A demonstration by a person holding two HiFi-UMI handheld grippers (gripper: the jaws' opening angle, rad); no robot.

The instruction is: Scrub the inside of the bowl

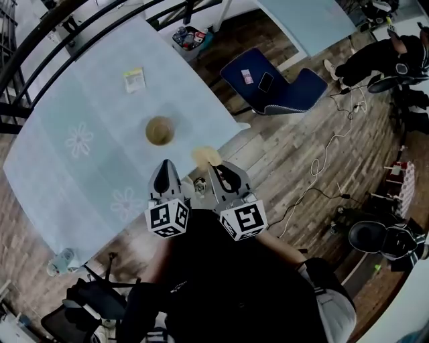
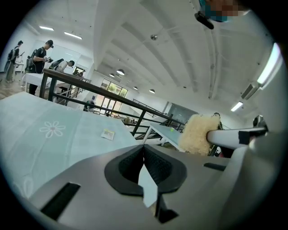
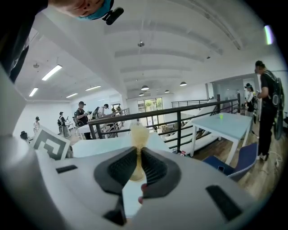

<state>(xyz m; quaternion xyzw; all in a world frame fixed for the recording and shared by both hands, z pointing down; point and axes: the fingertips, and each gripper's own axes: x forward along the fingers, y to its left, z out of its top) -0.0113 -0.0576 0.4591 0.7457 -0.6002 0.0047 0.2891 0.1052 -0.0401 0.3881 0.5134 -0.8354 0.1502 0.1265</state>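
Note:
A round tan bowl (image 1: 159, 130) stands on the table's pale blue flowered cloth (image 1: 80, 174), near its right edge. Both grippers hang side by side off the table's near edge, short of the bowl. My right gripper (image 1: 213, 167) is shut on a yellowish fluffy scrub sponge (image 1: 204, 156), which sticks up between its pads (image 3: 138, 134). The left gripper view shows that same sponge (image 2: 197, 134) off to the right. My left gripper (image 1: 165, 165) is shut with nothing in it, its jaws meeting in a thin line (image 2: 144, 150). Neither gripper view shows the bowl.
A small yellow-green packet (image 1: 135, 79) lies farther back on the cloth. Beyond the table's right corner stands a blue chair (image 1: 275, 84) with a phone on it. White cables (image 1: 322, 161) trail over the wood floor. A black railing (image 1: 87, 13) runs behind the table.

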